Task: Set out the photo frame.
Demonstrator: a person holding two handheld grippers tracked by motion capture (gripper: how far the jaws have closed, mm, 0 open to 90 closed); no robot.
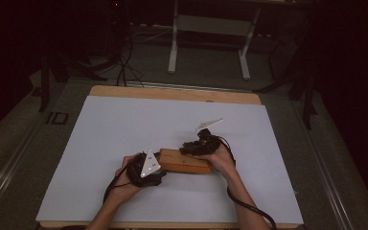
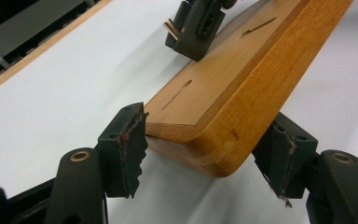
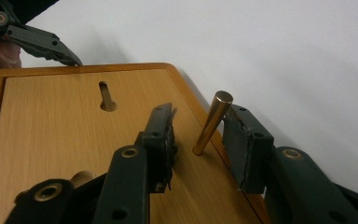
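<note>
the left tongs [image 2: 205, 154] stand spread around the near end of a wooden block [image 2: 223, 93] lying flat on the white bench [image 1: 124, 129], one pad at its corner, the other seemingly just clear of its side. the block looks stiff, solid and smooth, so its ends are the best hold. further right, the right tongs [image 3: 200, 135] are open astride a slim brass pin [image 3: 212, 122] standing tilted in the block's top, beside an empty slot [image 3: 105, 95]; the pin looks slippery.
</note>
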